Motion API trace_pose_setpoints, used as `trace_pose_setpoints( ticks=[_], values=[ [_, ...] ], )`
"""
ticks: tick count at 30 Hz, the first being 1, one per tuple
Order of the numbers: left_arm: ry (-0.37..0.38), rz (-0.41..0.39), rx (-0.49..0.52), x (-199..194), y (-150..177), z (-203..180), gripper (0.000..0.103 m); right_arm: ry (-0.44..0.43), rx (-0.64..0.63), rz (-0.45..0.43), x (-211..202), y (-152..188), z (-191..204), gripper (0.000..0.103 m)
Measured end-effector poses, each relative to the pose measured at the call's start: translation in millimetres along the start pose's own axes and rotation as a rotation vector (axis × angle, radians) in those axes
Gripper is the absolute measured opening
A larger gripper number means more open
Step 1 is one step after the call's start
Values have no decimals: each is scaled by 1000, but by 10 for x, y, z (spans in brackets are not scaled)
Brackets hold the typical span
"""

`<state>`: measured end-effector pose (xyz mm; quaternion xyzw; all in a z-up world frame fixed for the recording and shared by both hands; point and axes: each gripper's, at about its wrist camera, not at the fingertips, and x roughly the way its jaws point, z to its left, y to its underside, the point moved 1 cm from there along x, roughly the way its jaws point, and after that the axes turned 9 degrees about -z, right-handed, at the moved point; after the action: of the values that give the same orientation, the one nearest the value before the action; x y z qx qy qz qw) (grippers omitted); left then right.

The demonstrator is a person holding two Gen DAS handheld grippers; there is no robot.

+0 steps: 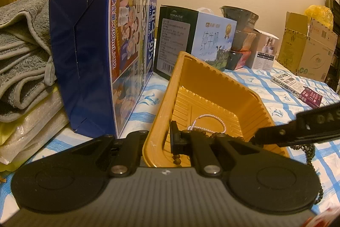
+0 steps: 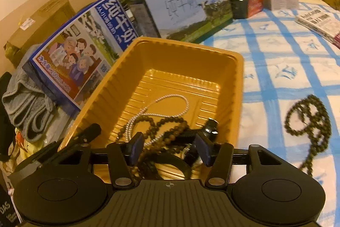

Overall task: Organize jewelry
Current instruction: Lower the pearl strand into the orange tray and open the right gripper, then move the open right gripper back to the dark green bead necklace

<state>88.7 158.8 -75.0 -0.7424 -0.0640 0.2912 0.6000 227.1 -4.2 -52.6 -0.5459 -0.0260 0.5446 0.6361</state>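
With its tongs spread over the yellow tray point(image 2: 240, 69), the right gripper point(image 2: 169, 147) is nearer the dark bead string point(image 2: 306, 120) lying on the cloth to its right, while the left gripper point(image 1: 180, 139) pinches the tray's rim.

Left gripper point(image 1: 177, 138) pitched downward, jaws closed together, right gripper point(image 2: 169, 147) tilted steeply downward, jaws parted with blue pads point(image 2: 137, 147) apart and nothing pressed between them, its arm seen crossing the left wrist view.
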Motion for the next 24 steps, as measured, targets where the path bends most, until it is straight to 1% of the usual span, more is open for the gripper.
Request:
trace_pose_setpoints(
  ticks=[8, 14, 21, 24],
  values=[
    [-1, -1, 8, 0, -4, -5, 8, 32, 24, -23, -267, 96, -189, 59],
    [-2, -3, 18, -7, -7, -19, 8, 67, 44, -39, -493, 208, -344, 60],
    [-6, -3, 29, -5, 1, -30, 8, 126, 62, -44, -681, 319, -550, 61],
    [-7, -1, 31, -1, 3, -28, 8, 164, 63, -47, -742, 354, -671, 61]
  ],
)
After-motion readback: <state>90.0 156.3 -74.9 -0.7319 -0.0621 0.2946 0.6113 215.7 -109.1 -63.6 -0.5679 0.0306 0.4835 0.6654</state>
